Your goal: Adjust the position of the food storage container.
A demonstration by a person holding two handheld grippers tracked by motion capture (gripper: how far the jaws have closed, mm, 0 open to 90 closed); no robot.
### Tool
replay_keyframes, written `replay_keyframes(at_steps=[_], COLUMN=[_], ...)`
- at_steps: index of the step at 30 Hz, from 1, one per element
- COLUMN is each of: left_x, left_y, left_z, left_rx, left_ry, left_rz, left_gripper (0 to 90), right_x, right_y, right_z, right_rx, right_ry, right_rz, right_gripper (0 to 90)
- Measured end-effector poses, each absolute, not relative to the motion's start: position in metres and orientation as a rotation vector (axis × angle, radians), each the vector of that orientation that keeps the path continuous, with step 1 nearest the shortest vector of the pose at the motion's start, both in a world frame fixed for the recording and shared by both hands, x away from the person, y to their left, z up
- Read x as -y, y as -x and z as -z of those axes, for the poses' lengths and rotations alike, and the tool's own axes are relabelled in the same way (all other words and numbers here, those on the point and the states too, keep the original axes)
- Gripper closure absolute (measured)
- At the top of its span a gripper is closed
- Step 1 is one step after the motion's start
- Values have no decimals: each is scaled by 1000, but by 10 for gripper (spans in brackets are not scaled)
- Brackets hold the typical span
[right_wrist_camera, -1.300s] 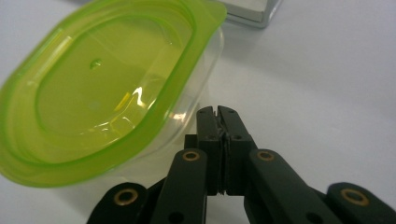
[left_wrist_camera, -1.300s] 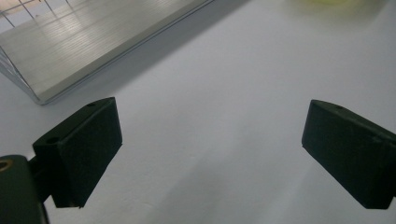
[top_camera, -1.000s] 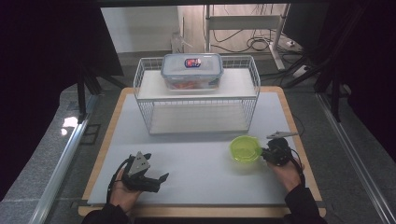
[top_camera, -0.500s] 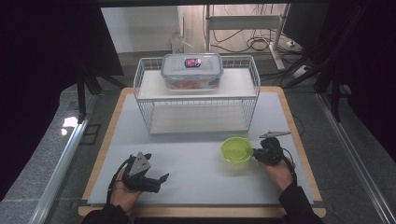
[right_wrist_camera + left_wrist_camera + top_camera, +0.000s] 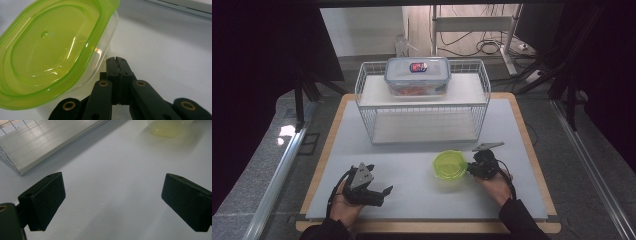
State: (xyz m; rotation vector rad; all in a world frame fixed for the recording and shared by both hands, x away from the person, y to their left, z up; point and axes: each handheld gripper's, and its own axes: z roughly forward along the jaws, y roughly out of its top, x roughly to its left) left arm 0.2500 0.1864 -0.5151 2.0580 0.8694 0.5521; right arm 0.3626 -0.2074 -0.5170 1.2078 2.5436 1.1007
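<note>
My left gripper [image 5: 371, 189] rests near the bench's [image 5: 412, 200] front-left corner, fingers [image 5: 43, 200] spread wide on nothing. My right gripper [image 5: 117, 65] has its fingers pressed fully together, touching the side of the clear plastic tub with the lime-green lid [image 5: 450, 165], right of the bench's middle. I'd push low and steady so it slides without tipping. Beyond stands the white wire rack [image 5: 422, 107] carrying a clear lidded food box [image 5: 417, 76], blocking straight-ahead travel.

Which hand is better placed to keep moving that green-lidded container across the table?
Right. The right gripper sits against the green-lidded container, jaws shut beside its clear wall. The left gripper rests apart from it on the white mat, jaws open on nothing.
</note>
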Motion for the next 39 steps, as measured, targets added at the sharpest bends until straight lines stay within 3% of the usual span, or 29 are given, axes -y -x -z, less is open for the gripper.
replay_keyframes(at_steps=[14,24,39], left_x=[-186,-187,-187], left_y=[-250,-250,-250], left_z=[515,515,516], left_rx=[-868,-869,-869], left_ry=[-2058,-2058,-2066], left_rz=[-552,-550,-540], left_gripper=[50,50,50], right_x=[170,182,210], right_y=[-362,-363,-350], right_z=[524,515,497], right_rx=[-2619,-2557,-2467], right_ry=[-1105,-1105,-1063], right_rz=[-1073,-1068,-1089], right_gripper=[899,850,551])
